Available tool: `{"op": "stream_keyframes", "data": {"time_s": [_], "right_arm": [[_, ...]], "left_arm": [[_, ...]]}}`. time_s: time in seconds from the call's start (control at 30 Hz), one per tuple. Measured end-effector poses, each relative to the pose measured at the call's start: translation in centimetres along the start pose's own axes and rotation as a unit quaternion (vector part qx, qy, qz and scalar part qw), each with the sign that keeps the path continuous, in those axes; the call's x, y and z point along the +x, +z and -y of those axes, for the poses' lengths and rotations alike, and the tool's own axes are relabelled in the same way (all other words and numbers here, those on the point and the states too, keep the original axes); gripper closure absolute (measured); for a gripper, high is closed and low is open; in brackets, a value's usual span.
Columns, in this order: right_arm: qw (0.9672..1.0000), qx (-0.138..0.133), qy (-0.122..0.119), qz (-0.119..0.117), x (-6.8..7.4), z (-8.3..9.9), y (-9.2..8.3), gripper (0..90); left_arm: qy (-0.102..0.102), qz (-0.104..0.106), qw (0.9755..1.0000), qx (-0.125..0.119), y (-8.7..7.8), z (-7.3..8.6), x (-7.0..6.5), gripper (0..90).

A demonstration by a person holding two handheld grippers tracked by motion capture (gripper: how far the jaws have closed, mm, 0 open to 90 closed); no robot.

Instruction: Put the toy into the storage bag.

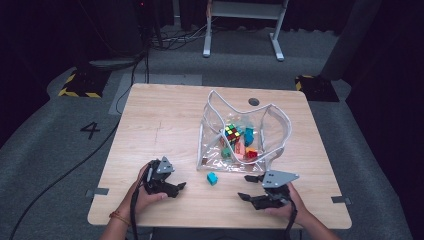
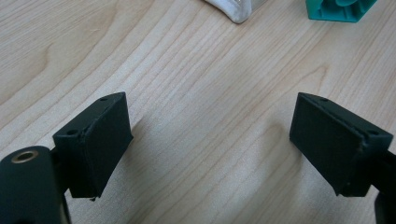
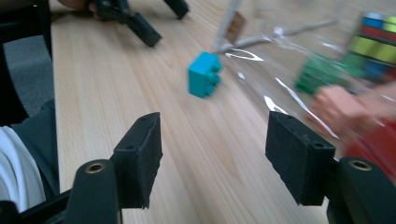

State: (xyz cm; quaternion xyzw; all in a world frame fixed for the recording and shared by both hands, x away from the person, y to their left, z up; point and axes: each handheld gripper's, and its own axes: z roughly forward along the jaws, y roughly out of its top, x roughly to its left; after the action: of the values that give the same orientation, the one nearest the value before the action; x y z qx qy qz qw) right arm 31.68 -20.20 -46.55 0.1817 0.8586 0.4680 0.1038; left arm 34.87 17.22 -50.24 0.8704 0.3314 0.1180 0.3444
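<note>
From the high view, the small teal plastic building brick (image 1: 212, 178) lies on the light wooden table (image 1: 150, 130) between the left gripper (image 1: 178, 189) and the right gripper (image 1: 245, 187), just in front of the clear plastic pouch with white piping (image 1: 270, 135), which holds a multicoloured puzzle cube (image 1: 231, 133) and other bright blocks. The right gripper view shows the brick's side studs, a little ahead of its moderately open, empty jaws. In the left gripper view the jaws stand wide over bare wood, with the brick beyond its right jaw.
</note>
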Motion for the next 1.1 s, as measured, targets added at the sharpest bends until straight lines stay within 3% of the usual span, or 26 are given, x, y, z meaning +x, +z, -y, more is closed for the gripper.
{"op": "stream_keyframes", "data": {"time_s": [0.03,0.07,0.2,0.37,0.5,0.7,0.77,0.8,0.9,0.97,1.1], "right_arm": [[0.9999,0.003,-0.011,-0.003,0.3,-0.3,0.9,36.9],[0.9999,0.012,0.004,-0.004,0.8,-0.6,1.5,37.0],[0.9994,0.023,-0.016,-0.018,1.2,-1.4,4.1,38.2],[0.9987,0.028,-0.037,-0.018,1.4,-2.2,6.5,38.3],[0.9985,0.041,-0.035,-0.003,1.5,-2.7,8.1,38.1],[0.9978,0.048,-0.046,0.01,1.3,-3.0,9.4,37.3],[0.9985,0.046,-0.028,0.014,1.4,-3.1,9.8,37.6],[0.9983,0.045,-0.035,0.015,1.2,-3.2,10.0,37.8],[0.9984,0.049,-0.023,0.016,1.1,-3.2,10.7,39.0],[0.9982,0.052,-0.027,0.013,1.1,-3.1,10.9,43.1],[0.9982,0.053,-0.025,0.009,1.2,-3.1,10.8,59.9]], "left_arm": [[0.0,0.0,1.0,0.0,0.0,0.0,0.0,12.7],[0.001,0.0,1.0,0.001,0.0,0.0,0.0,12.7],[0.0,0.0,1.0,0.0,0.0,0.0,0.0,12.7],[0.0,0.0,1.0,0.0,0.0,0.0,0.0,12.8],[0.001,0.0,1.0,0.0,0.0,0.0,0.0,12.7],[0.001,0.0,1.0,0.001,0.0,0.0,0.0,12.7],[0.001,0.0,1.0,0.001,0.0,0.0,0.0,12.7],[0.002,0.0,1.0,0.001,0.0,0.0,0.0,12.7],[0.001,0.0,1.0,0.001,0.0,0.0,0.0,12.7],[0.001,0.0,1.0,0.001,0.0,0.0,0.0,12.7],[0.001,0.0,1.0,0.001,0.0,0.0,0.0,12.7]]}}
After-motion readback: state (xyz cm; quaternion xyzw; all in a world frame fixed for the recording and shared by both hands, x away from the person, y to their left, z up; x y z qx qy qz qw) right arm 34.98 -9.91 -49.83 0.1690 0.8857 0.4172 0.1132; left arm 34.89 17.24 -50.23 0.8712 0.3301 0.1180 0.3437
